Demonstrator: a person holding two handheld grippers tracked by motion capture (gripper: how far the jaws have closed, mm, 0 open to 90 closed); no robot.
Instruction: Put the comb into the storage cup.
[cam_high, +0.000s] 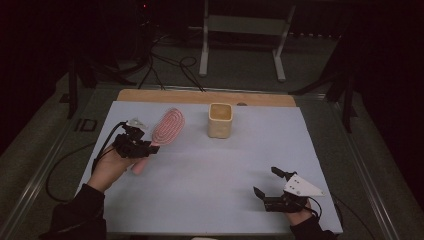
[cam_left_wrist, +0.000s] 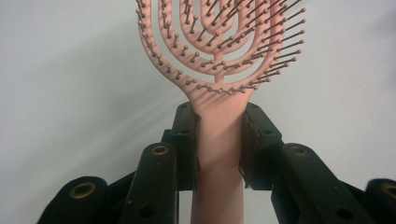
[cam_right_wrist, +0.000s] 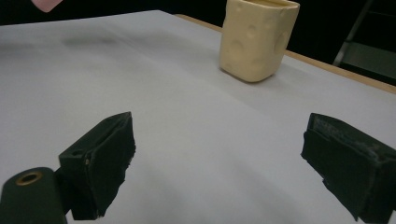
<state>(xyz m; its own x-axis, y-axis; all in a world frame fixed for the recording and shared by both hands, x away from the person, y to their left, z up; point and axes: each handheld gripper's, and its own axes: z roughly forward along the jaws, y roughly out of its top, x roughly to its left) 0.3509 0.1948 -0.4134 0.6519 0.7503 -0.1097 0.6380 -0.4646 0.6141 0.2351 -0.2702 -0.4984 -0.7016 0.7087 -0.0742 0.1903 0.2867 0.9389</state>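
Observation:
A pink vented hairbrush (cam_high: 167, 126) is held over the left part of the white table sheet (cam_high: 210, 165), head pointing up and away. My left gripper (cam_high: 146, 145) is shut on its handle just below the head; in the left gripper view the two black pads clamp the pink handle (cam_left_wrist: 218, 140) from both sides. A cream-yellow square cup (cam_high: 220, 120) with dimpled walls stands upright at the back centre, also ahead in the right gripper view as the cup (cam_right_wrist: 258, 38). My right gripper (cam_high: 266, 181) rests near the front right, jaws wide apart and empty (cam_right_wrist: 219, 163).
A wooden table edge (cam_high: 200, 96) runs behind the sheet. Cables (cam_high: 170, 65) and a white metal stand (cam_high: 245, 35) lie on the dark floor beyond. A black cable (cam_high: 65, 165) trails off the table's left side.

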